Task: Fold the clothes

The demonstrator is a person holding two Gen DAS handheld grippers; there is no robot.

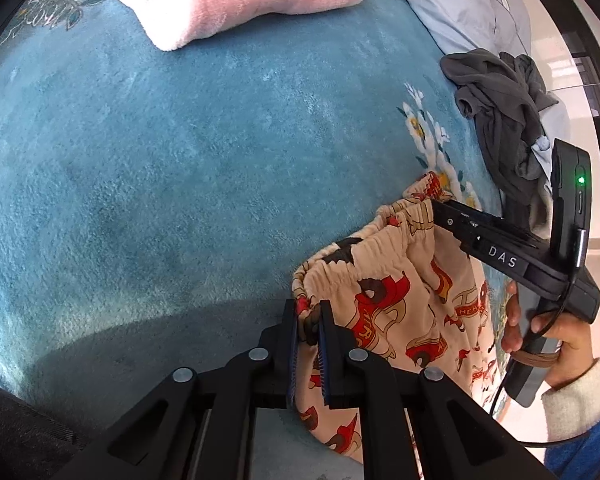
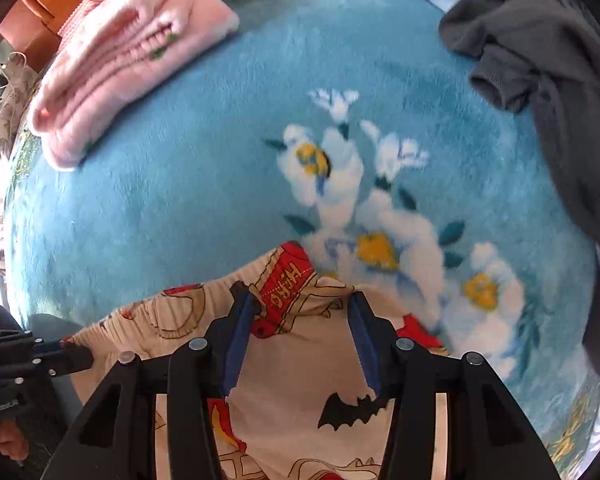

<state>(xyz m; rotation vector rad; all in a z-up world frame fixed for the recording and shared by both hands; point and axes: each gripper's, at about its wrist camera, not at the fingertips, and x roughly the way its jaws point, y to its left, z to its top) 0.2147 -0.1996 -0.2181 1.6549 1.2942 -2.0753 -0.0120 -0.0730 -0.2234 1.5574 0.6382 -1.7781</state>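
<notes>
1. Now the printed shorts [image 1: 384,300] lie on the blue blanket [image 1: 160,160], near its white flowers [image 2: 340,184].
2. L gripper [image 1: 308,320] is clamped on the waistband.
3. R gripper [image 2: 300,312] stands partly open, fabric between, pads not pressing.
4. Pink folded garment [image 2: 116,60] and grey garment [image 2: 560,100] sit well apart from the shorts.

Both wrist cameras look steeply down, close over the blue blanket [image 1: 180,160], sharing the printed trousers [image 2: 300,380].
</notes>
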